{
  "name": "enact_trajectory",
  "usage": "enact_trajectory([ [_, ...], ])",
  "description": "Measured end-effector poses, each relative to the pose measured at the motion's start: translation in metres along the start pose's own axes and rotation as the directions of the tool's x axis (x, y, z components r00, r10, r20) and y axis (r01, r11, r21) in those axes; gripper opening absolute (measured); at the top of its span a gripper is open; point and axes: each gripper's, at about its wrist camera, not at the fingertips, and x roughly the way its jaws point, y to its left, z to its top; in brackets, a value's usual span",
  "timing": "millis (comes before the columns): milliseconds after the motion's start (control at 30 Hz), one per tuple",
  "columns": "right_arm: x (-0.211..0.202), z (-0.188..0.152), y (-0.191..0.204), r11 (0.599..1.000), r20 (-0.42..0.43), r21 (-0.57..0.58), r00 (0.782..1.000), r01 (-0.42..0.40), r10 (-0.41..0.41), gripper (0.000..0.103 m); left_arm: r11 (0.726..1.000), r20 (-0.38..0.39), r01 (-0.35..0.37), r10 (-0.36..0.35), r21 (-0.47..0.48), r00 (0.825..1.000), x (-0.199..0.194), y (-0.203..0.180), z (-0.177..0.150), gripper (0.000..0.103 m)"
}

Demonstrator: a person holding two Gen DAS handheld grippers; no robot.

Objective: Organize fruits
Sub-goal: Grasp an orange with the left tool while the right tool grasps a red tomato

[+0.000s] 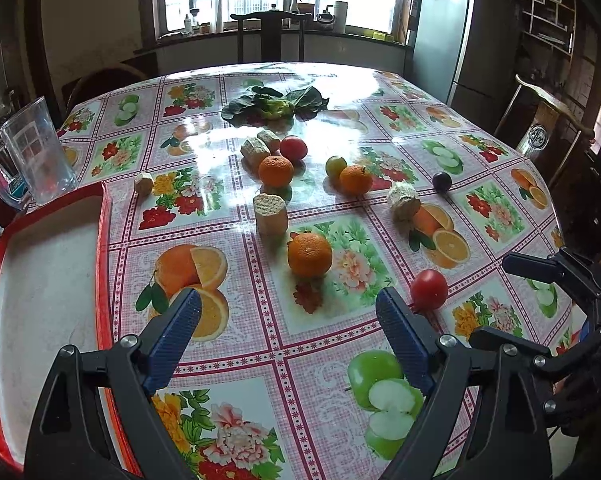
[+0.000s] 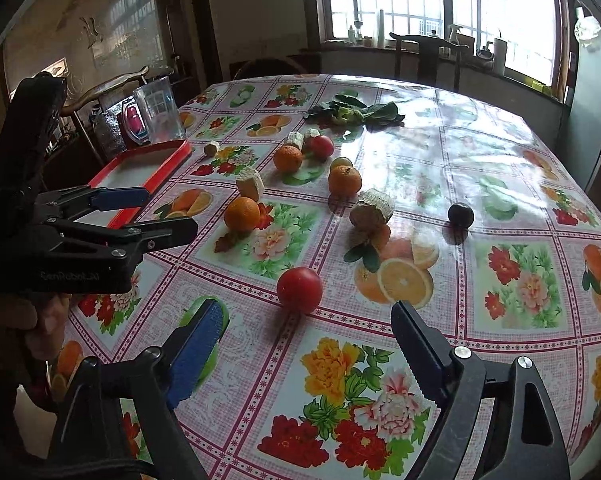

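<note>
While both tongs hang over the flowered table (image 2: 500,216), nothing gripped: left tongs (image 1: 288,312) spread wide, empty; right tongs (image 2: 306,322) likewise released, jaws apart with only cloth between. Just ahead of the right tongs, a red tomato (image 2: 299,289), close to the gap but untouched by either pad. Straight ahead of the left tongs, a little farther off, an orange (image 1: 309,254); same tomato just beyond its right finger (image 1: 400,332). Farther out from both: two more oranges (image 1: 275,171) (image 1: 355,179), second tomato (image 1: 293,148), small green fruit (image 1: 335,165), dark plum (image 1: 442,181), pale cut chunks (image 1: 270,214) scattered among them, leafy greens (image 1: 274,103) farthest. Left of the left tongs, touching the table edge, a red-rimmed tray (image 1: 104,240), no fruit inside; clear pitcher (image 1: 36,152) beyond it.
</note>
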Motion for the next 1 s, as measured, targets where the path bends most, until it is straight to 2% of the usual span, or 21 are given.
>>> enact_trajectory([
  [33, 0.002, 0.002, -0.021, 1.000, -0.002, -0.006, 1.000, -0.009, 0.009, 0.087, 1.000, -0.001, 0.001, -0.001, 0.002, 1.000, 0.001, 0.000, 0.001, 0.090],
  [333, 0.006, 0.006, -0.068, 0.999, -0.010, -0.017, 1.000, -0.028, 0.027, 0.087, 1.000, 0.007, 0.013, -0.014, 0.008, 1.000, 0.005, -0.002, 0.006, 0.090],
  [400, 0.011, 0.008, -0.118, 0.998, -0.017, -0.036, 0.999, -0.050, 0.049, 0.087, 1.000, 0.008, 0.015, -0.015, 0.012, 1.000, 0.007, -0.002, 0.008, 0.090],
  [433, 0.015, 0.009, -0.125, 0.998, -0.022, -0.039, 0.998, -0.052, 0.051, 0.087, 1.000, 0.006, 0.013, -0.013, 0.015, 1.000, 0.008, -0.003, 0.008, 0.090],
  [500, 0.027, 0.013, -0.144, 0.997, -0.039, -0.050, 0.998, -0.059, 0.057, 0.082, 1.000, -0.004, 0.009, -0.009, 0.018, 1.000, 0.015, -0.003, 0.010, 0.089],
  [567, 0.041, 0.016, -0.152, 0.997, -0.066, -0.052, 0.996, -0.062, 0.059, 0.070, 1.000, -0.016, 0.005, -0.005, 0.017, 1.000, 0.024, -0.003, 0.012, 0.088],
  [633, 0.055, 0.020, -0.163, 0.996, -0.088, -0.052, 0.994, -0.072, 0.067, 0.066, 1.000, -0.030, 0.009, -0.009, 0.017, 1.000, 0.032, -0.003, 0.014, 0.082],
  [767, 0.078, 0.026, -0.175, 0.995, -0.111, -0.061, 0.992, -0.072, 0.065, 0.063, 1.000, -0.056, 0.016, -0.015, 0.017, 0.998, 0.050, -0.005, 0.018, 0.079],
  [833, 0.086, 0.029, -0.177, 0.995, -0.123, -0.066, 0.990, -0.078, 0.069, 0.058, 1.000, -0.079, 0.023, -0.022, 0.019, 0.997, 0.060, -0.007, 0.019, 0.069],
  [867, 0.089, 0.029, -0.178, 0.994, -0.130, -0.068, 0.989, -0.082, 0.072, 0.054, 0.999, -0.090, 0.028, -0.026, 0.018, 0.996, 0.064, -0.007, 0.020, 0.067],
  [933, 0.096, 0.029, -0.181, 0.994, -0.143, -0.077, 0.987, -0.084, 0.072, 0.048, 0.999, -0.112, 0.037, -0.034, 0.022, 0.993, 0.073, -0.009, 0.018, 0.051],
  [967, 0.099, 0.029, -0.182, 0.993, -0.150, -0.081, 0.986, -0.084, 0.071, 0.042, 0.999, -0.116, 0.038, -0.034, 0.028, 0.993, 0.075, -0.010, 0.017, 0.049],
  [1000, 0.101, 0.028, -0.183, 0.993, -0.151, -0.084, 0.986, -0.081, 0.067, 0.040, 0.999, -0.102, 0.034, -0.029, 0.042, 0.994, 0.074, -0.012, 0.017, 0.045],
])
